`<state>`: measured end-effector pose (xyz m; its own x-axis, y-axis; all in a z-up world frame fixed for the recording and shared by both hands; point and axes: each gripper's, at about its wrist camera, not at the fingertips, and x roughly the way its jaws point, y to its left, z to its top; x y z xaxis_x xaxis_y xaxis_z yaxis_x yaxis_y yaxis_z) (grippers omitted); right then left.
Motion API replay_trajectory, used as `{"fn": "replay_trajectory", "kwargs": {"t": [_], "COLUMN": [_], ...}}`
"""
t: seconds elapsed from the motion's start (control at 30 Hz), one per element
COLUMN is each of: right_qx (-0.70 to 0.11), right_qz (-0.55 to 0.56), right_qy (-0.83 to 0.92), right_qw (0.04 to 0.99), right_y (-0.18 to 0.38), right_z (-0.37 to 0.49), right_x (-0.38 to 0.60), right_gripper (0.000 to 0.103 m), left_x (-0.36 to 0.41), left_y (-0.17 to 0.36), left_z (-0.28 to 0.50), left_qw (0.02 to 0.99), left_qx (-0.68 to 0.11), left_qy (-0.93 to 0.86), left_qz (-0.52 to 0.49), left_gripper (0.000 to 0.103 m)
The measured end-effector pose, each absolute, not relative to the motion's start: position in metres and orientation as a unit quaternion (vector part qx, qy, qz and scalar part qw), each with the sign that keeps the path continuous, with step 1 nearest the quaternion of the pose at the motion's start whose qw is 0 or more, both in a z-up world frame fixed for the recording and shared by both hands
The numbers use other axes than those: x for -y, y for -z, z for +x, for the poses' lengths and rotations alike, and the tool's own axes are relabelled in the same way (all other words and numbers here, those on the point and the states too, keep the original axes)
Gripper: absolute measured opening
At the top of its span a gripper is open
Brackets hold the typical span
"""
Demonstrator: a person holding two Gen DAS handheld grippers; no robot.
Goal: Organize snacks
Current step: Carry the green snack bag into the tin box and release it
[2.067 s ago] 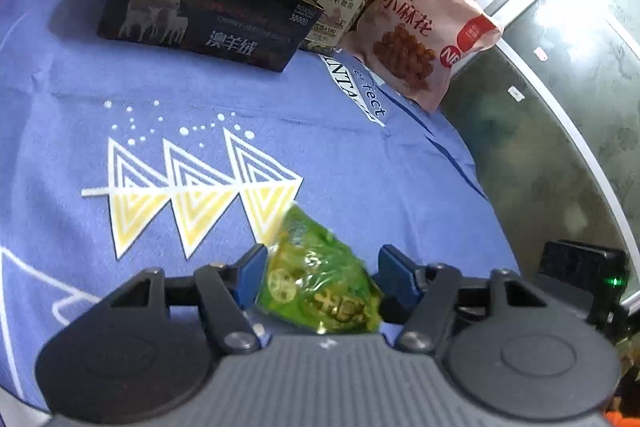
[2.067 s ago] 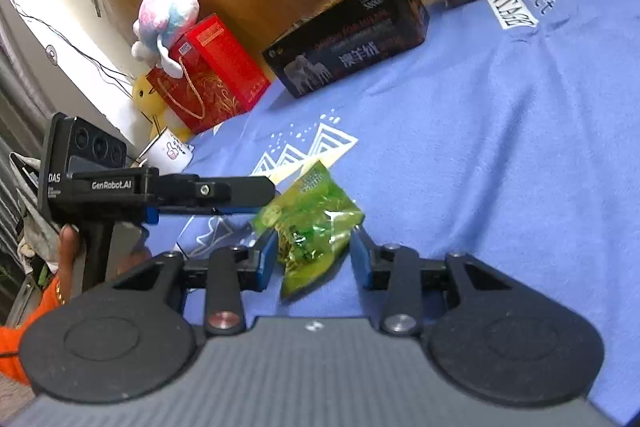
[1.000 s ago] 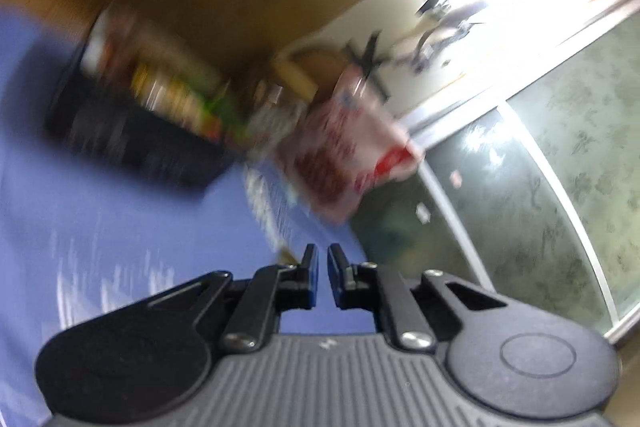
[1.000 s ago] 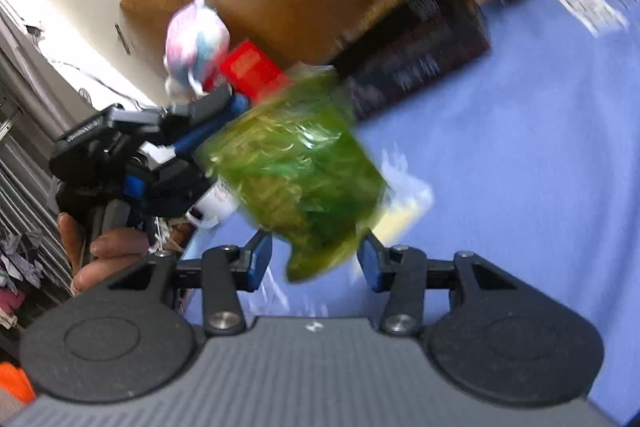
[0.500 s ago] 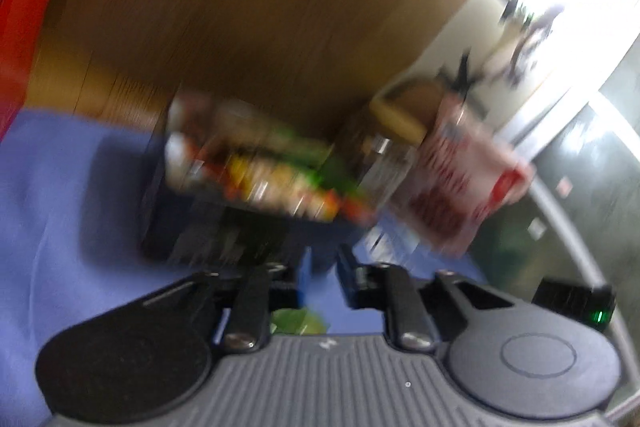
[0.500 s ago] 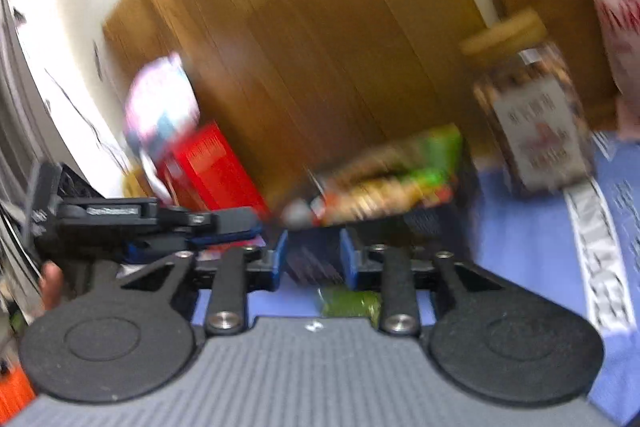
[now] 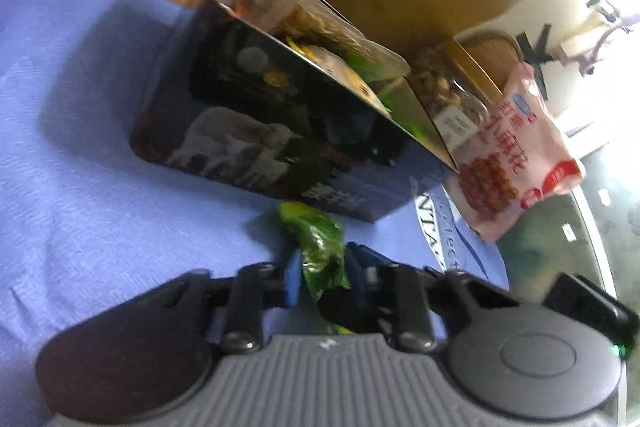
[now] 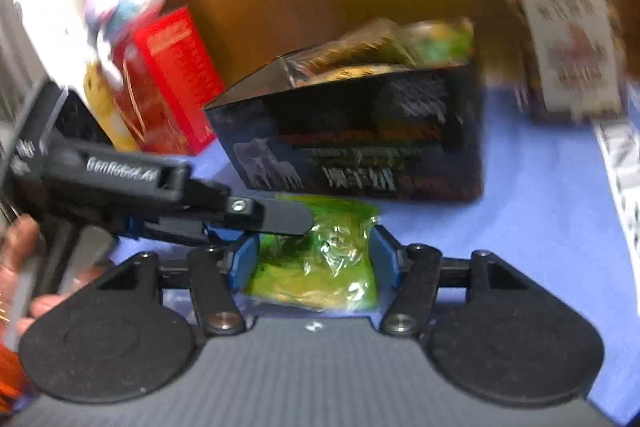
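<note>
Each black hand-held gripper point(image 8: 312, 259) has blue pads point(image 8: 244, 261), silver screws, a ribbed grey body.

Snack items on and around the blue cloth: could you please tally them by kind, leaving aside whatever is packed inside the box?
Green packets: 1, green snack packet, between the fingers of both grippers
Pink bags: 1, pink snack bag
Jars: 1, nut jar
Open boxes: 1, dark box, holding more snacks, too blurred to count
Total: 4
</note>
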<state>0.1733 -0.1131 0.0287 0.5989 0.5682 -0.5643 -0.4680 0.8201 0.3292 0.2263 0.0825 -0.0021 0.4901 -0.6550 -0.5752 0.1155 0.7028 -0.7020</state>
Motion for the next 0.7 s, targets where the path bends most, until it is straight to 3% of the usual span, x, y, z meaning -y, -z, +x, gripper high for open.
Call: {"fn": "replay_trajectory", "kwargs": {"t": [0.07, 0.13, 0.2, 0.23, 0.47, 0.53, 0.57, 0.7], "right_qx": [-0.329, -0.314, -0.290, -0.273, -0.147, -0.164, -0.181, -0.199], "right_qz": [0.035, 0.023, 0.028, 0.022, -0.011, 0.003, -0.001, 0.033], "right_qy": [-0.276, -0.276, -0.292, -0.293, -0.274, -0.287, -0.288, -0.281], "right_qw": [0.902, 0.908, 0.911, 0.916, 0.950, 0.944, 0.940, 0.938], "right_y": [-0.030, -0.032, -0.038, -0.044, -0.106, -0.114, -0.113, -0.105], "right_z": [0.166, 0.155, 0.144, 0.137, 0.150, 0.183, 0.197, 0.188], "right_x": [0.102, 0.098, 0.098, 0.093, 0.069, 0.064, 0.061, 0.083], "right_gripper": [0.052, 0.051, 0.025, 0.021, 0.022, 0.025, 0.025, 0.026], "left_x": [-0.088, -0.091, -0.094, -0.096, -0.116, -0.120, -0.120, -0.135], "left_y": [0.004, -0.003, -0.016, -0.024, -0.094, -0.099, -0.096, -0.077], "left_z": [0.222, 0.213, 0.205, 0.201, 0.215, 0.237, 0.250, 0.250], "left_qw": [0.801, 0.808, 0.818, 0.823, 0.862, 0.876, 0.882, 0.882], "left_qx": [-0.447, -0.439, -0.424, -0.411, -0.306, -0.297, -0.307, -0.334], "left_qy": [0.233, 0.233, 0.234, 0.238, 0.245, 0.218, 0.197, 0.150], "left_qz": [-0.323, -0.318, -0.311, -0.311, -0.322, -0.311, -0.298, -0.296], "left_gripper": [0.018, 0.016, 0.016, 0.016, 0.017, 0.026, 0.044, 0.046]}}
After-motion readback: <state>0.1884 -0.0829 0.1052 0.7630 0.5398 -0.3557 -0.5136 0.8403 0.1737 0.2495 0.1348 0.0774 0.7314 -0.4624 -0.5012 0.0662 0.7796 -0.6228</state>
